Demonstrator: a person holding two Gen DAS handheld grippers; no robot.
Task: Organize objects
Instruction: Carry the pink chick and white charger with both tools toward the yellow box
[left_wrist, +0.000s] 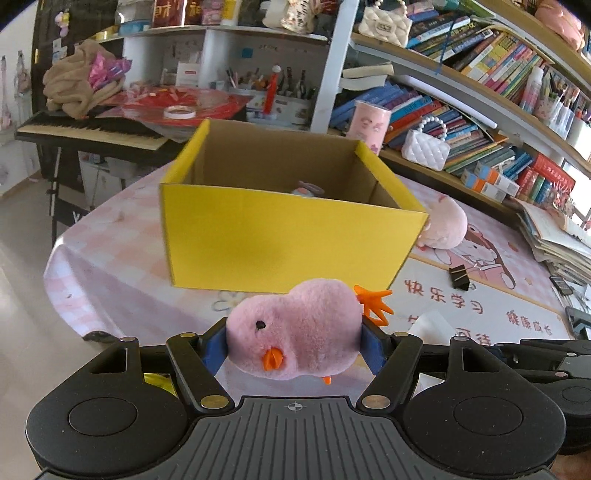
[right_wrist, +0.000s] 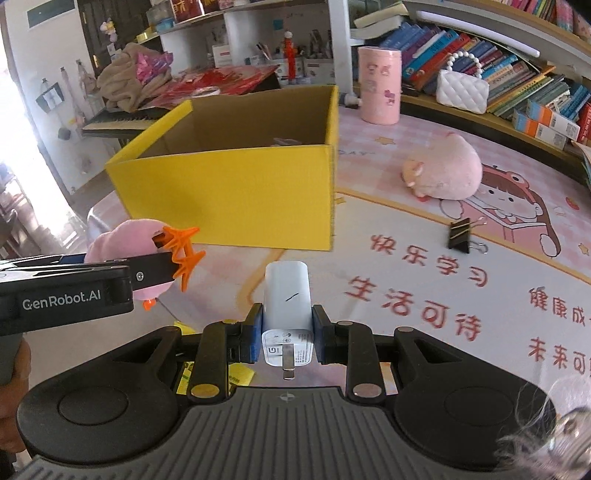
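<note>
Pink desk mat (right_wrist: 424, 258): left gripper (left_wrist: 293, 341) is gripping chick (left_wrist: 295, 332), right gripper (right_wrist: 287, 334) charger (right_wrist: 287, 299); both need carrying over box (right_wrist: 229, 195) and releasing.

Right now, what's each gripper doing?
Left gripper: closed on the pink chick plush.
Right gripper: closed on the white charger.
</note>
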